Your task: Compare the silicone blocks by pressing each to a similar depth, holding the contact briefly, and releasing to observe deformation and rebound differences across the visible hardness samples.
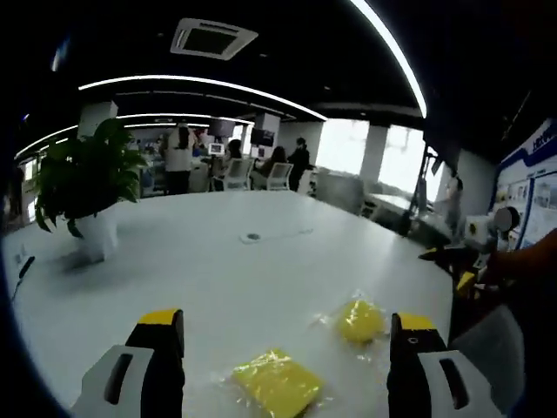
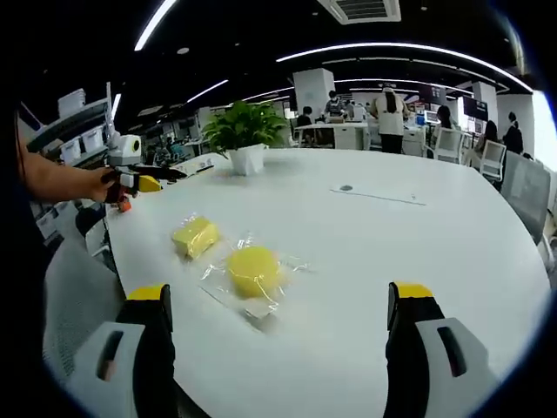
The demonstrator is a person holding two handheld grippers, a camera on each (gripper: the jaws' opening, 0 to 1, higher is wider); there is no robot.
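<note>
Yellow-tipped grey jaws of the left gripper [image 1: 287, 335] rise wide apart and hold nothing, above a square yellow silicone block in a clear plastic wrapper [image 1: 276, 381] lying on the large white table [image 1: 209, 261]; a rounder yellow silicone block in its own clear wrapper [image 1: 359, 320] sits just beyond and to the right, apart from the first. From the right gripper view, the right gripper [image 2: 287, 305] is likewise spread open and empty, with the round block nearest it and the square one behind. Farther along the table stand a leafy green plant in a white pot [image 1: 87, 187] and a small round grommet [image 1: 253, 236]. Around it is an open office with curved ceiling light strips [image 1: 200, 83], an air-conditioning vent [image 1: 213, 37], white chairs and several people standing at desks. Both wrappers blur the blocks' edges, so their surface texture is hard to judge, and the square block's near edge is cut off low in the left gripper view
</note>
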